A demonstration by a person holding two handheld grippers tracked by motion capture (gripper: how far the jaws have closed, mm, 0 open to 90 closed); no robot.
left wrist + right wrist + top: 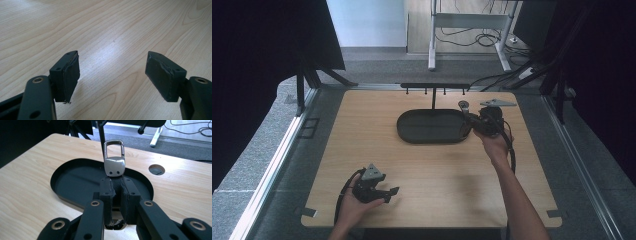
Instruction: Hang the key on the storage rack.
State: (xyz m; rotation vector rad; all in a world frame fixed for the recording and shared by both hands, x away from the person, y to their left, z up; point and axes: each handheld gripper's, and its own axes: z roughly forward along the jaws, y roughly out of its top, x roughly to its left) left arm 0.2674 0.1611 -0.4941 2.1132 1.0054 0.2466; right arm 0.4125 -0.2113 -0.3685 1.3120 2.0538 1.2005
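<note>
nearest the camera is the left gripper (388, 192), parked at the near left of the worktop (362, 130) with its jaws spread wide and nothing between them. in the left gripper view there's just bare wood grain under the pads (160, 76), so i'd guess it's simply waiting out of the way.

the action is on the far right. the right gripper (117, 186) has its jaws closed on a key fob (114, 157): a dark strap pinched between the pads, with a silver metal cap and a clip loop sticking up past the tips. it's held right at the right end of the black oval tray (412, 131), above the rim from what i can tell. holding it by the strap leaves the metal loop free, which makes sense if the loop is meant for one of the hooks.

behind the tray stands a thin black post carrying a hook rack (435, 86) with little pegs hanging down. the post rises on the tray's far side, so it's the one thing to steer around. there's also a round hole (156, 169) in the worktop just right of the tray, probably harmless.
</note>
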